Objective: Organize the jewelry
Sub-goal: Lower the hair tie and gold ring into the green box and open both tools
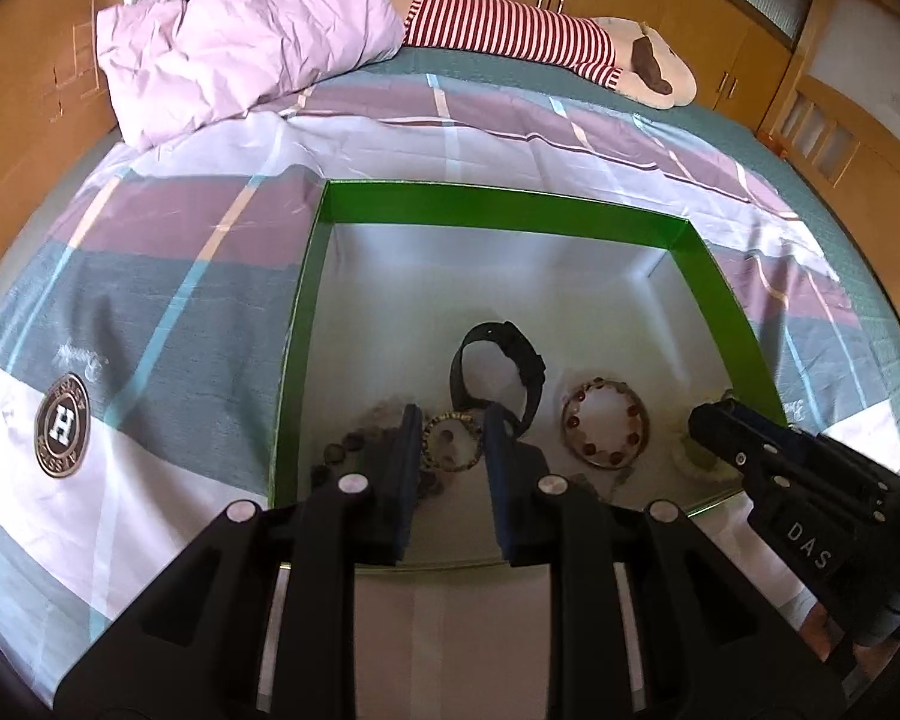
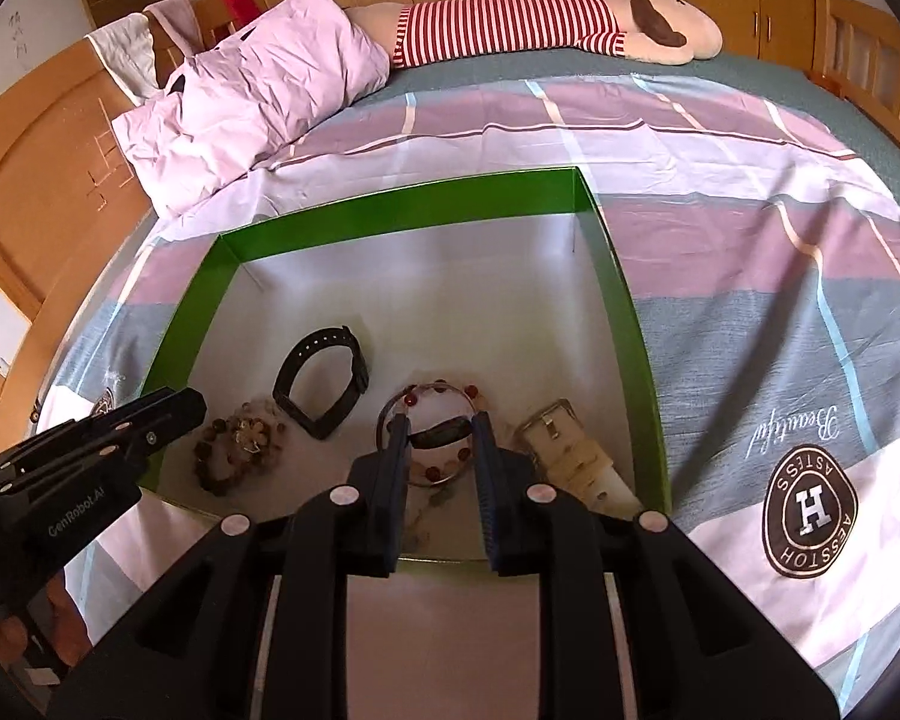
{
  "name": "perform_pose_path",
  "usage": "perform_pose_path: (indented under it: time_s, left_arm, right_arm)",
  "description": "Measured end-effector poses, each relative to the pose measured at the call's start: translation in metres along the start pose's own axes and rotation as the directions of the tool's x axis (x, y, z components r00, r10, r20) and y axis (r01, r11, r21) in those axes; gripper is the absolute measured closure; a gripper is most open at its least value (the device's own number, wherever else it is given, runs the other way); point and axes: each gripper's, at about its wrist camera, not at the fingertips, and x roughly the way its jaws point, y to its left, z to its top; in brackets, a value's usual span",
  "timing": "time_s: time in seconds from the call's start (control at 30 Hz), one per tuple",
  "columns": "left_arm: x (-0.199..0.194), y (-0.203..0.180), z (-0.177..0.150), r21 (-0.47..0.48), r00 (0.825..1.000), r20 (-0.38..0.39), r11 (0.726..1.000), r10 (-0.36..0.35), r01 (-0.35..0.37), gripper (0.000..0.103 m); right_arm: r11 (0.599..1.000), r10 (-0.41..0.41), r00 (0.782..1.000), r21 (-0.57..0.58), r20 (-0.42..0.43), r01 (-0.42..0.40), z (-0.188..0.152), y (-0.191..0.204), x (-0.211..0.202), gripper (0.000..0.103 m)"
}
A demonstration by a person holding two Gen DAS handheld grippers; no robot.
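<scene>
We see jewelry lying in a green-walled box (image 1: 504,207) on the bed (image 1: 168,300): a black watch (image 2: 321,381), a beaded bracelet (image 1: 453,441), a red-beaded bangle (image 1: 606,423) and a cream strap (image 2: 570,450). Our left gripper (image 1: 447,420) hangs over the beaded bracelet, our right gripper (image 2: 438,429) over the bangle, both slightly parted and holding nothing. We judge this the reach-in; next, each must descend and close on a piece.

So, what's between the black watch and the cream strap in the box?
A red-beaded bangle lies between the watch and the strap on the box floor; the right wrist view shows it clearest.
</scene>
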Motion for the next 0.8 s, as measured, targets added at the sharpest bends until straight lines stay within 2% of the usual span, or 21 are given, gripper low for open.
perform_pose_path:
  time_s: [0.37, 0.47, 0.53, 0.63, 0.67, 0.73, 0.8]
  left_arm:
    - [-0.001, -0.006, -0.002, 0.032, 1.000, 0.011, 0.999, 0.027, -0.027, 0.082]
    - [-0.003, -0.006, -0.002, 0.037, 0.999, 0.018, 0.999, 0.036, -0.036, 0.082]
    - [-0.005, -0.006, -0.002, 0.035, 0.999, 0.024, 0.999, 0.037, -0.038, 0.080]
    - [-0.010, -0.006, 0.000, 0.029, 0.998, 0.039, 0.999, 0.039, -0.040, 0.056]
    - [-0.012, -0.006, 0.000, 0.027, 0.998, 0.051, 0.999, 0.044, -0.045, 0.052]
    - [-0.017, -0.006, 0.001, 0.027, 0.997, 0.061, 0.999, 0.045, -0.047, 0.043]
    - [-0.021, -0.007, 0.001, 0.027, 0.996, 0.073, 0.998, 0.048, -0.050, 0.031]
  right_arm:
    - [1.000, -0.011, 1.000, -0.003, -0.008, 0.011, 0.000, 0.001, 0.004, 0.082]
    - [1.000, -0.022, 1.000, 0.001, 0.000, 0.022, 0.000, 0.001, 0.003, 0.073]
    - [1.000, -0.013, 1.000, 0.019, 0.011, 0.013, 0.000, 0.000, 0.000, 0.062]
    - [1.000, -0.005, 0.999, 0.030, 0.035, 0.004, 0.001, -0.001, -0.007, 0.050]
    - [1.000, -0.004, 0.999, 0.031, 0.041, 0.003, 0.001, -0.001, -0.009, 0.048]
    - [1.000, -0.004, 0.998, 0.029, 0.056, 0.002, 0.001, 0.000, -0.015, 0.036]
    - [1.000, -0.012, 0.997, 0.030, 0.075, 0.010, 0.002, 0.001, -0.020, 0.029]
